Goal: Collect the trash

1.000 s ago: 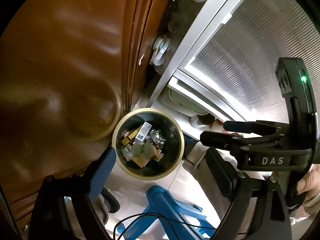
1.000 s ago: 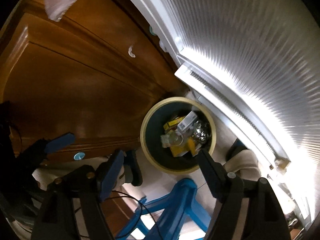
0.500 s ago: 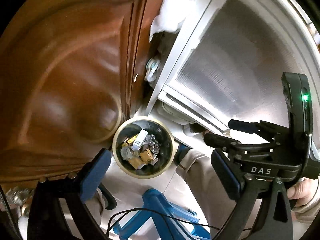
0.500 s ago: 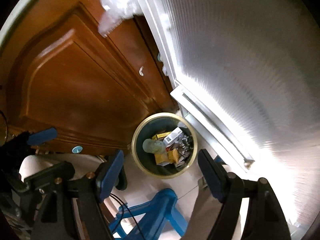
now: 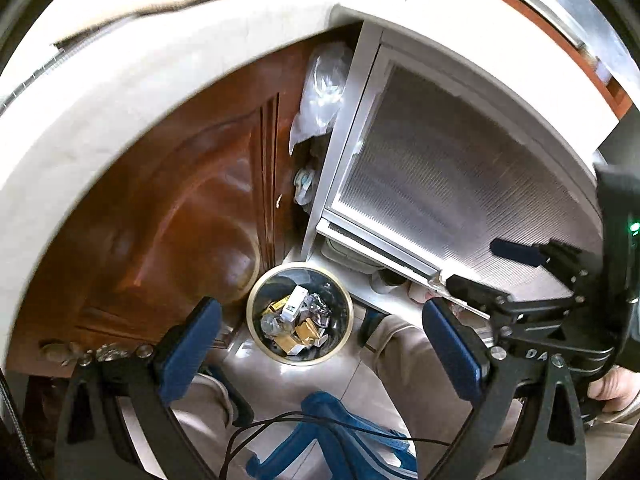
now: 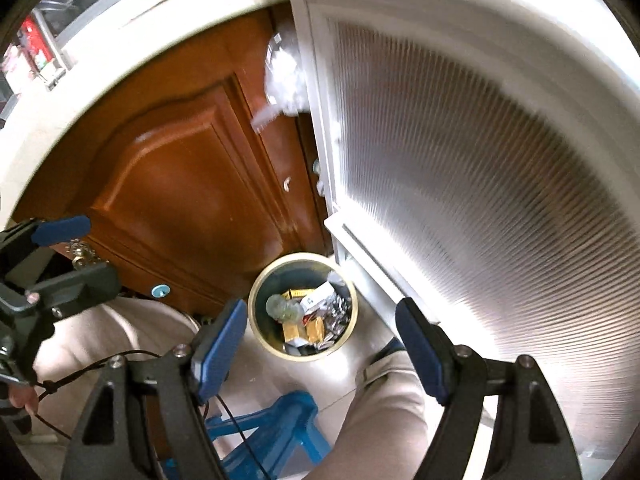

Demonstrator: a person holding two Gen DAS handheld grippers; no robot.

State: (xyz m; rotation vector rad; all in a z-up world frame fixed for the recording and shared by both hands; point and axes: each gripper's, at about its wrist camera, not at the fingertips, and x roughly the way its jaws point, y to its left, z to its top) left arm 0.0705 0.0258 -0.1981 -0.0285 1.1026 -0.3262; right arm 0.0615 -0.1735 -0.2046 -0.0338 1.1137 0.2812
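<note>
A round bin with a pale rim (image 5: pixel 256 328) stands on the floor far below, in the corner between a wooden cabinet door and a ribbed glass door. It holds several pieces of trash (image 5: pixel 298 320): yellow and white cartons, foil and a clear bottle. The bin also shows in the right wrist view (image 6: pixel 260 336). My left gripper (image 5: pixel 320 344) is open and empty, high above the bin. My right gripper (image 6: pixel 320 336) is open and empty too, and it shows at the right of the left wrist view (image 5: pixel 516 256).
A pale counter edge (image 5: pixel 160 64) curves overhead above the brown cabinet door (image 5: pixel 180 208). A ribbed glass door (image 5: pixel 460 184) fills the right. A clear plastic bag (image 5: pixel 324 88) hangs in the corner. A blue stool (image 5: pixel 340 432), black cables and the person's legs are below.
Both grippers have risen well away from the bin, which looks smaller. The counter edge has come into view at the top. Both grippers stay open and empty.
</note>
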